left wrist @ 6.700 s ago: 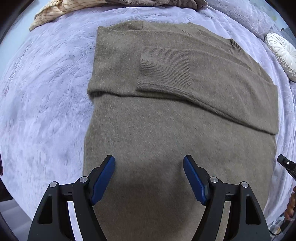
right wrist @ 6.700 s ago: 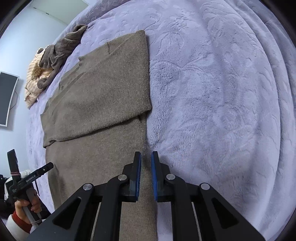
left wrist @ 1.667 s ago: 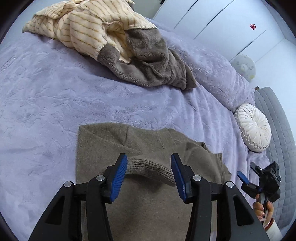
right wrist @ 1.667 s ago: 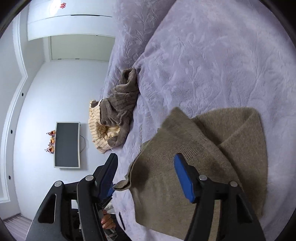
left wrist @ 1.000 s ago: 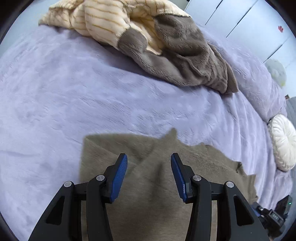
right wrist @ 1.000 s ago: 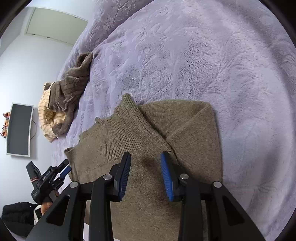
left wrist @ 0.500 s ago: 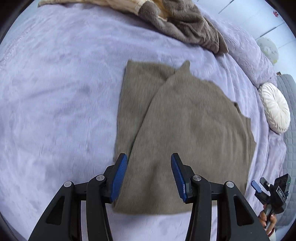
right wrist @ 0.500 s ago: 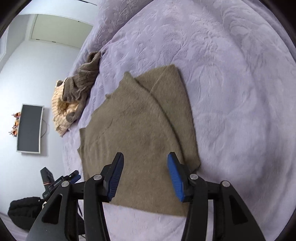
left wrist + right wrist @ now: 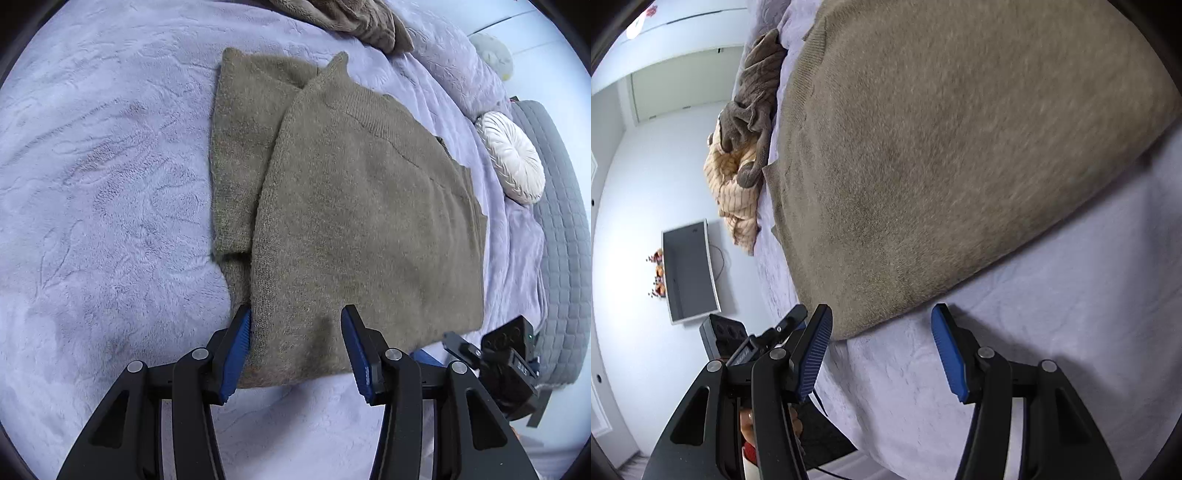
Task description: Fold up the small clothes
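- The lavender plush blanket (image 9: 103, 192) covers the bed; its edges run out of both views, so its full extent cannot be told.
- The olive-brown knit sweater (image 9: 362, 206) lies folded on the blanket, one layer laid askew over another, with a strip of the lower layer showing along the left side in the left wrist view. In the right wrist view (image 9: 960, 147) it is blurred and cut off at the top and right.
- A heap of clothes, brown fleece over cream striped fabric (image 9: 738, 147), sits beyond the sweater; the left wrist view shows only its brown edge (image 9: 354, 18).
- A wall-mounted dark screen (image 9: 689, 271) hangs behind.
- A round white pleated cushion (image 9: 511, 162) rests at the bed's far side.
- The left gripper (image 9: 297, 349) stands wide apart, holding nothing, its fingers over the sweater's near hem.
- The right gripper (image 9: 882, 350) is likewise spread and empty, just short of the sweater's corner.
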`<state>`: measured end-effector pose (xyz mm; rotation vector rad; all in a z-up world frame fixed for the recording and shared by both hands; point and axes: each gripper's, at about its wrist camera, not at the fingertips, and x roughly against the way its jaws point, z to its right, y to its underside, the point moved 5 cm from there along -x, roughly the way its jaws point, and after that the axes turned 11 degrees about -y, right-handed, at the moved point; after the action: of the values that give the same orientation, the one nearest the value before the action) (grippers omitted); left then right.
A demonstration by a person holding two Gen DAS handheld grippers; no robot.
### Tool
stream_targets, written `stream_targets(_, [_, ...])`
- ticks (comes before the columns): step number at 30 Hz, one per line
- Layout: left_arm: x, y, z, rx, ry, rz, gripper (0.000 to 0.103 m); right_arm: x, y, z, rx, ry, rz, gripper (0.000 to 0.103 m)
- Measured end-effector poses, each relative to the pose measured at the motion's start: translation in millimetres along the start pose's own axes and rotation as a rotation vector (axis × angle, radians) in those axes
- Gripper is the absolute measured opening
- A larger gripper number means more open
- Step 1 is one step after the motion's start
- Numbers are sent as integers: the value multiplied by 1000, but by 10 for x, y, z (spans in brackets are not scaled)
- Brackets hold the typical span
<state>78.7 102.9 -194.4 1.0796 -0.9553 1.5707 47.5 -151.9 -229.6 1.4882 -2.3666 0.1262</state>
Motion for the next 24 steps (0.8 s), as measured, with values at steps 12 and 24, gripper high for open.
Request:
stream_targets(12, [-65,14,38,-70,143,-16,8,-284,102,1,-68,8,120,50])
stream_targets(24, [-127,419,-263,-98,79,-2,7,-189,234,-289,149,203,85,8])
